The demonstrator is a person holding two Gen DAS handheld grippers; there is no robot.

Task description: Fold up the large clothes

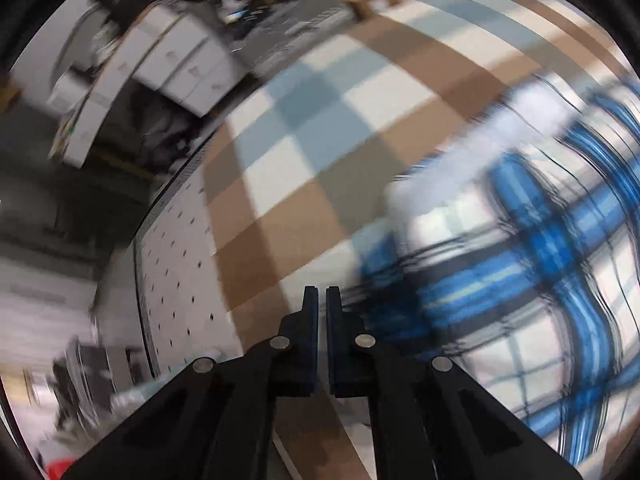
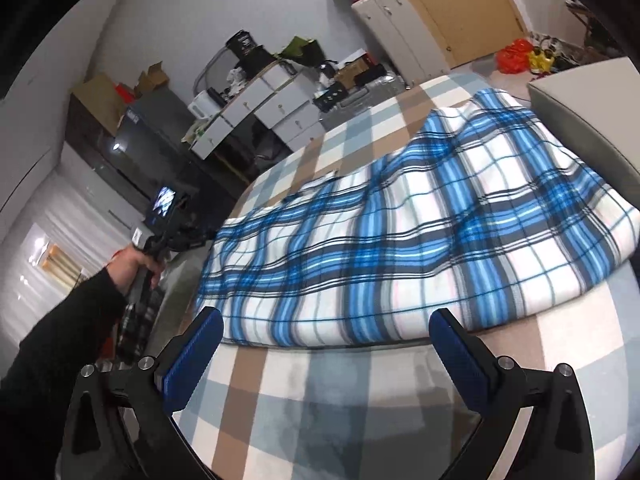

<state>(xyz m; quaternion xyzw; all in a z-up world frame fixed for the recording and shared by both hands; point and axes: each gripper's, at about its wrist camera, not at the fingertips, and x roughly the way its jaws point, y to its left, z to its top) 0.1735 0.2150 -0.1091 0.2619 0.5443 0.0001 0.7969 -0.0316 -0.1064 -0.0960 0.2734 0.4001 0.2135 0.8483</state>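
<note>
A large blue, white and black plaid cloth lies spread and rumpled across a bed with a tan, pale blue and white checked cover. My right gripper is open wide and hovers just before the cloth's near edge, with nothing between its blue pads. In the left wrist view, which is blurred, my left gripper is shut. Its fingers stand together over the checked cover, just left of the plaid cloth, and no fabric shows between them. A hand in a black sleeve holds that gripper beside the bed's left edge.
A white perforated panel runs along the bed's left side. A white drawer unit with clutter on top stands beyond the bed. A pale padded block borders the bed on the right. A red bag lies on the floor by a wooden door.
</note>
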